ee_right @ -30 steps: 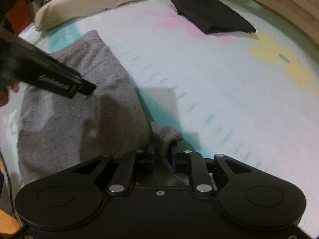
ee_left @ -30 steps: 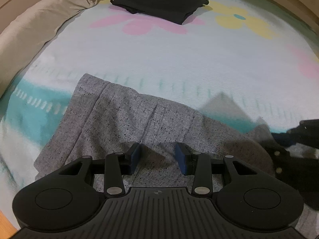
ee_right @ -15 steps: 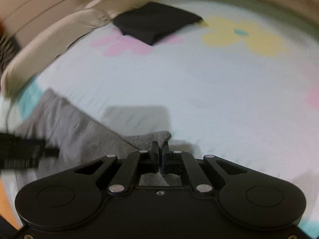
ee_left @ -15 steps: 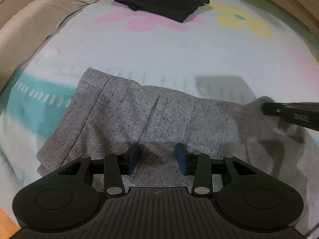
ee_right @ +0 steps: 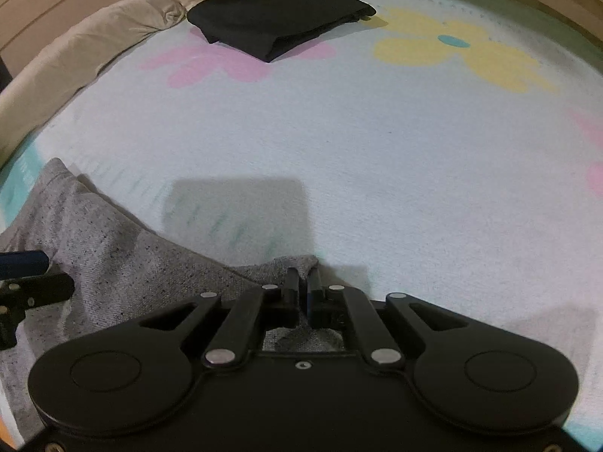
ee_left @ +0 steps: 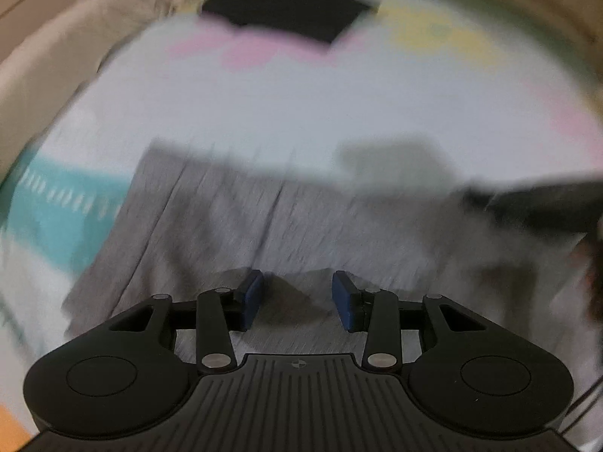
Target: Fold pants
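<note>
Grey speckled pants (ee_left: 233,218) lie on the flowered bedspread, blurred in the left wrist view. My left gripper (ee_left: 297,295) is open just above the grey cloth, holding nothing. My right gripper (ee_right: 302,286) is shut on an edge of the grey pants (ee_right: 124,260), which stretch away to its left. The left gripper's blue-tipped finger (ee_right: 22,260) shows at the left edge of the right wrist view. The right gripper shows as a dark blur (ee_left: 546,203) at the right of the left wrist view.
A folded black garment (ee_right: 279,19) lies at the far side of the bed on a pink flower print. A beige pillow (ee_right: 83,49) runs along the far left edge. The bedspread (ee_right: 377,150) stretches pale and flat ahead and to the right.
My right gripper has pulled its end of the pants to the right, drawing the cloth out flatter. The left wrist view has gone blurred from motion; its jaws stay open.
</note>
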Action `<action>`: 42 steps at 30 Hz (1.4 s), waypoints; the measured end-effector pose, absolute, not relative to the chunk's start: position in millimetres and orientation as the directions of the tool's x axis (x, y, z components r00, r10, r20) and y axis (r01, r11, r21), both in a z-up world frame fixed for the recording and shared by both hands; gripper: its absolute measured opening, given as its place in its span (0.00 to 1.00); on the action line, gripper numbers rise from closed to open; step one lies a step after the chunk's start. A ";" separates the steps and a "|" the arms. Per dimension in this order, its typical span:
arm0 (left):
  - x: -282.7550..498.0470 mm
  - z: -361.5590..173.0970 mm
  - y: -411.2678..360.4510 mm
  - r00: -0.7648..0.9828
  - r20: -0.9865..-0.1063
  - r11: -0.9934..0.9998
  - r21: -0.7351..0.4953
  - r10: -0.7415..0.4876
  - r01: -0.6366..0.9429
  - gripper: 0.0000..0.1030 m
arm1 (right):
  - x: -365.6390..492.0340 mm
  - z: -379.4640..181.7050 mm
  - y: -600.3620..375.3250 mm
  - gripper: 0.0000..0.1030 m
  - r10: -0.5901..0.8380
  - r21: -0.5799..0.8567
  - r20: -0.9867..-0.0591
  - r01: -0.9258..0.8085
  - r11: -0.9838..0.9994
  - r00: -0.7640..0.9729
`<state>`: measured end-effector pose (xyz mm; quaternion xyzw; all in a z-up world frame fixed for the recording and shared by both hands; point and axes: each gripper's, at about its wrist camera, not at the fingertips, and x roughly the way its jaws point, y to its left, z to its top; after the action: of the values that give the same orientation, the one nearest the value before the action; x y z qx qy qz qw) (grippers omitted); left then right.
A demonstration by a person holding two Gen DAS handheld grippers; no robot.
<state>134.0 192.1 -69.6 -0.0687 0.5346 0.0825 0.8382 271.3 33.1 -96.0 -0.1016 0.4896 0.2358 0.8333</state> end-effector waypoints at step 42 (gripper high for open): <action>88.7 -56.1 147.9 0.414 -0.898 0.986 -0.167 -0.149 -0.008 0.36 | 135.7 -84.5 -37.7 0.75 0.066 -0.099 -0.899 -0.347 0.933 0.434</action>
<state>88.7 147.9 -56.1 -0.0726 0.5397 -0.0420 0.8376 135.7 -37.7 -84.5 -0.1354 0.5177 0.1234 0.8357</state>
